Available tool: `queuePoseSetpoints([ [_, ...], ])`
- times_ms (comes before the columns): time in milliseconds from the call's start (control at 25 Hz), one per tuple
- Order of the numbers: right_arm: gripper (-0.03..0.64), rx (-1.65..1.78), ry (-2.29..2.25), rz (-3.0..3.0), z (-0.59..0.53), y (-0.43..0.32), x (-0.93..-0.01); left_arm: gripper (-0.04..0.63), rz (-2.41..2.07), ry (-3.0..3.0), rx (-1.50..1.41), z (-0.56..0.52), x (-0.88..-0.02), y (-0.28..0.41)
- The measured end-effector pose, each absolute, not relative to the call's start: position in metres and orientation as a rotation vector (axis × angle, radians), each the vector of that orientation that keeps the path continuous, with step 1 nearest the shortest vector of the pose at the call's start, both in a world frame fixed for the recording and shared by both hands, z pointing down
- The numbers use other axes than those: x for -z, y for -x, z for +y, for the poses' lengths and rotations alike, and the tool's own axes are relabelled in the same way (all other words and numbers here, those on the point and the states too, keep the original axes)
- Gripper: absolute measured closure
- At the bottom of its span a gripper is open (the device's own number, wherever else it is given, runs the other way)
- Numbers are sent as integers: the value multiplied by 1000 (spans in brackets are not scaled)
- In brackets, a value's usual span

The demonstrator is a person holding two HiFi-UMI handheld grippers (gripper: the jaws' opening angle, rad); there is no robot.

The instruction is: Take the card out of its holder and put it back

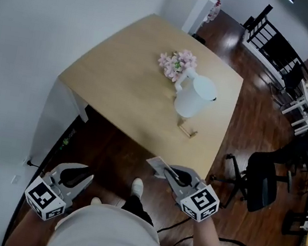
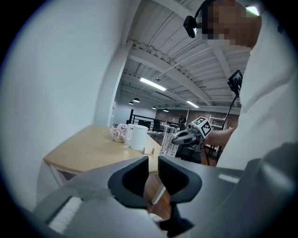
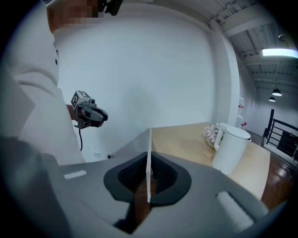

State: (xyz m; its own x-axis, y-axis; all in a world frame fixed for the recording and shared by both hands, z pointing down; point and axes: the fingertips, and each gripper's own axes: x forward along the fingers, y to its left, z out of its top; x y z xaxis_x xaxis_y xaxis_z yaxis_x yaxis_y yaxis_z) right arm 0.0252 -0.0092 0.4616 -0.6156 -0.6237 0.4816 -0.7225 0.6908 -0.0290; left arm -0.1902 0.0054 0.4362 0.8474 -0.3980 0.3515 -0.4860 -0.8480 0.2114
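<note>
Right claw (image 3: 148, 175) clamps the card (image 3: 149, 146); left claw (image 2: 153, 161) slightly parted, empty; holder (image 1: 187, 131) sits on table (image 1: 119, 85) beside the kettle (image 1: 195, 96).

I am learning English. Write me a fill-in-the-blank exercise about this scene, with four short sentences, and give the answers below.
1. The right gripper is shut on a thin white ____.
2. The small wooden holder on the table is now ____.
3. The flowers beside the white jug are ____ in colour.
4. Between the jaws of the left gripper there is ____.

Missing words: card; empty; pink; nothing
</note>
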Motion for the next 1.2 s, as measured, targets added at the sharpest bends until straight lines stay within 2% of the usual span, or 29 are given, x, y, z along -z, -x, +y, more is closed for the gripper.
queuePoseSetpoints([
  [320,595,-329,-1061,-2468,66,30,-455,525,-570,-2775,-448,47,-450,224],
  [560,595,-324,-1077,-2466,91,40,-447,525,-571,-2787,-429,64,-445,233],
  [960,595,-264,-1079,-2469,75,11,-435,525,-577,-2797,-401,65,-443,215],
  [1200,595,-241,-1094,-2469,26,-43,-440,523,-644,-2800,-430,37,-448,184],
])
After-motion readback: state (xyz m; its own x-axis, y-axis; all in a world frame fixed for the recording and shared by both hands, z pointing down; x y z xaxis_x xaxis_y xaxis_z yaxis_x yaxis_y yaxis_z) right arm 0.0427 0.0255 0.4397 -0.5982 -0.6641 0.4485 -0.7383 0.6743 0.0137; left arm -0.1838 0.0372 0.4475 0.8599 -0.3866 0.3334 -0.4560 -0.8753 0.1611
